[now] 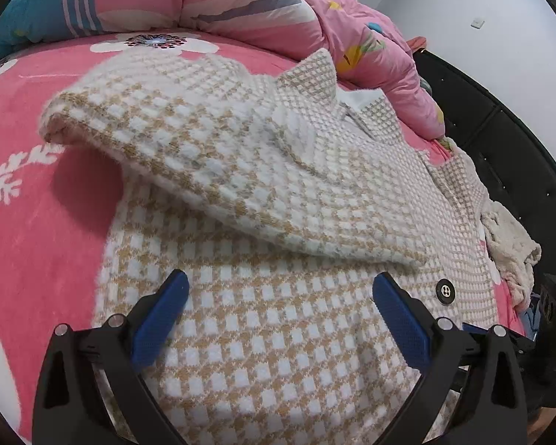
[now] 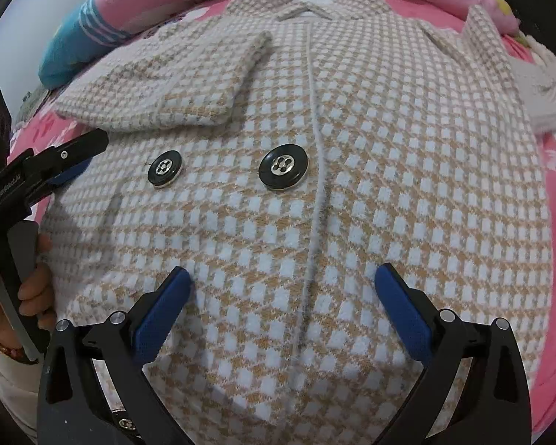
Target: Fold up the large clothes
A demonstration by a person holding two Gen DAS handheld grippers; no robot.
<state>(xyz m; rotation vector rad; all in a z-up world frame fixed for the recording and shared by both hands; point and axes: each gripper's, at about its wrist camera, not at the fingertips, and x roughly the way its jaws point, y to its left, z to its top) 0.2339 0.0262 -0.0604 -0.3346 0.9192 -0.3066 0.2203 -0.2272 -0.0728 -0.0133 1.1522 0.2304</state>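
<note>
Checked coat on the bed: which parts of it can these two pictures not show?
- Hem of the checked coat: cut off by the lower edge in both wrist views, behind the right gripper and the left gripper.
- Its far sleeve: right wrist view, squeezed at the right rim.
- Fabric under the folded sleeve: hidden by that sleeve.
- Buttons: their count, since lower ones may lie out of frame.

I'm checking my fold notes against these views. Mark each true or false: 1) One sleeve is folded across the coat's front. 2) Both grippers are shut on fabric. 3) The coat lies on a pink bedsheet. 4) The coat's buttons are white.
1) True: the sleeve lies across the coat.
2) False: the left gripper and right gripper are open, holding nothing.
3) True: the bedsheet is pink.
4) False: the buttons are black.
</note>
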